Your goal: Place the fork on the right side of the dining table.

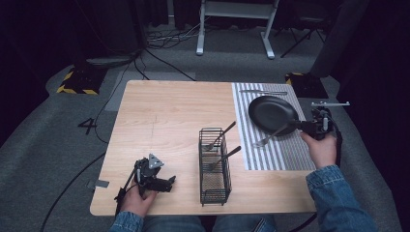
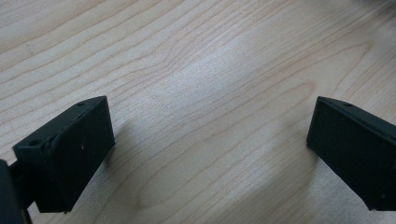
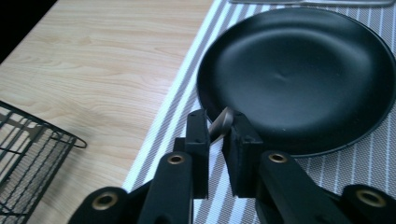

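My right gripper (image 1: 296,126) (image 3: 218,135) is shut on the handle end of a silver fork (image 1: 271,135) (image 3: 223,122). The fork slants down to the left, its tines over the striped placemat (image 1: 266,157) (image 3: 187,100) just in front of the black plate (image 1: 273,113) (image 3: 299,70). A black wire basket (image 1: 214,166) (image 3: 28,154) stands mid-table with two more forks (image 1: 220,136) leaning out of it. Down at the near left corner my left gripper (image 1: 168,182) (image 2: 210,149) rests low over bare wood, open, nothing between its jaws.
A table knife (image 1: 263,92) (image 3: 317,2) lies on the placemat's far edge beyond the plate. The wooden table (image 1: 164,111) has bare room left of the basket. Beyond it are grey floor, cables and a white stand.
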`<action>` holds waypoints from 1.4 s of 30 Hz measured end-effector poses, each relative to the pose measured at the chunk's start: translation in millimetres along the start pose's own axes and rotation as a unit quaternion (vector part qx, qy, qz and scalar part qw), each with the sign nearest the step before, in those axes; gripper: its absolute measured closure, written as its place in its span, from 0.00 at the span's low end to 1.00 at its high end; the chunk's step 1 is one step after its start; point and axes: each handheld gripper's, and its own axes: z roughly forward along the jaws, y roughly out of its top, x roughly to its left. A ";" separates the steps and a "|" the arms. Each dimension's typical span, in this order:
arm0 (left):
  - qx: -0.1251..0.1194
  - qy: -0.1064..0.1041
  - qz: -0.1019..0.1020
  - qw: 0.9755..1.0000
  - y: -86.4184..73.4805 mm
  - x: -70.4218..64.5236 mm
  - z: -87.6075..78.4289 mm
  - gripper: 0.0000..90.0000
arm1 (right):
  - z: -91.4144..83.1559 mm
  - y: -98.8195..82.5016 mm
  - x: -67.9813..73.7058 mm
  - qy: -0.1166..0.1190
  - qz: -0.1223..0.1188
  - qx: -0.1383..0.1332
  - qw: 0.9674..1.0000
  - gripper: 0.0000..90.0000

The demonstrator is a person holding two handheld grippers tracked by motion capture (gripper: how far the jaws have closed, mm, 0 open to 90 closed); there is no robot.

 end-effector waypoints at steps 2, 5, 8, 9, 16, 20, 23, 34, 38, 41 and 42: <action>0.000 0.000 0.000 1.000 0.0 0.0 0.0 0.01 | 1.2 0.3 -3.2 -0.004 0.001 0.005 1.000 0.85; 0.000 0.000 0.000 1.000 0.0 0.0 0.1 0.01 | 3.2 -0.6 -7.1 -0.010 0.001 0.011 1.000 0.80; 0.000 0.000 0.000 1.000 0.0 0.0 0.0 0.01 | 5.2 -1.8 -11.8 -0.018 0.004 0.016 1.000 0.74; 0.000 0.000 0.000 1.000 0.0 0.0 0.0 0.01 | 5.6 -2.1 -13.1 -0.018 0.007 0.017 1.000 0.74; 0.000 0.000 0.000 1.000 0.0 0.0 0.0 0.01 | 7.5 -9.0 -27.8 -0.018 0.029 0.025 0.999 0.70; -0.001 0.000 -0.001 1.000 0.0 -0.1 0.1 0.01 | 8.7 -13.2 -34.5 -0.012 0.042 0.029 0.999 0.69; -0.001 0.000 -0.001 1.000 0.0 -0.1 0.1 0.01 | 8.8 -15.7 -38.2 -0.008 0.048 0.030 0.998 0.68; 0.000 0.001 -0.002 1.000 -0.1 -0.4 0.0 0.01 | 12.8 -26.7 -50.8 -0.001 0.068 0.037 0.997 0.65; -0.001 0.001 -0.003 1.000 -0.1 -0.5 0.1 0.01 | 14.5 -31.0 -55.2 -0.001 0.073 0.040 0.997 0.65; -0.001 0.001 -0.003 1.000 -0.1 -0.5 0.1 0.01 | 15.2 -34.4 -59.2 0.000 0.079 0.041 0.996 0.65; 0.000 0.001 -0.003 1.000 -0.1 -0.5 0.1 0.01 | 15.5 -35.4 -60.3 0.000 0.081 0.042 0.996 0.65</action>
